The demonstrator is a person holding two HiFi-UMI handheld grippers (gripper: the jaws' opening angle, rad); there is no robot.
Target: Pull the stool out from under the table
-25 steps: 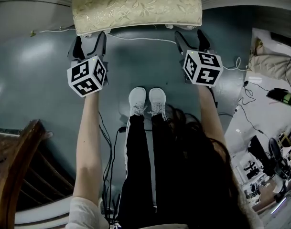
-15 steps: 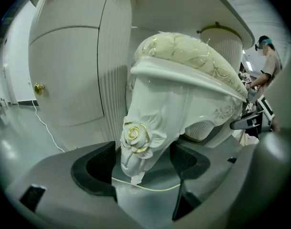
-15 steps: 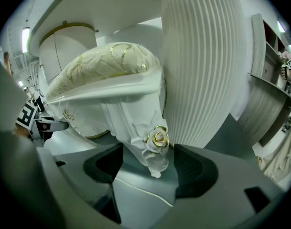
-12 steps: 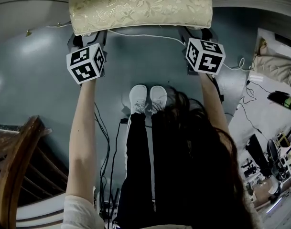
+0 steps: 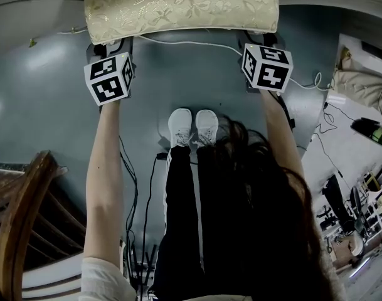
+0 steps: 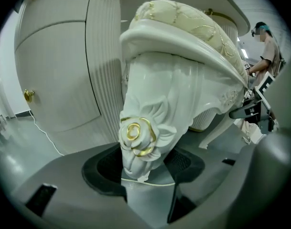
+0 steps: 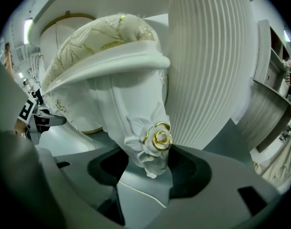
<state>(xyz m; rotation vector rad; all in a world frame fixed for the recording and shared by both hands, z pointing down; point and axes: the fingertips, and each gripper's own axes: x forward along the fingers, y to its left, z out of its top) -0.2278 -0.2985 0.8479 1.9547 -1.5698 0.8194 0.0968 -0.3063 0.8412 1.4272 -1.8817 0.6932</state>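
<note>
The cushioned stool stands close against the white table, beside its fluted pedestal. The left gripper has just been closing and now clamps the stool's rose-carved left leg between its pads. The right gripper has closed likewise on the right leg.

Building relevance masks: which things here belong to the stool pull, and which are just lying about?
Job:
stool
table
left claw and right claw, jaws just closed, each on one of the stool's legs

Lying about:
wooden chair
floor cables
cloth bundle
cluttered gear at right
</note>
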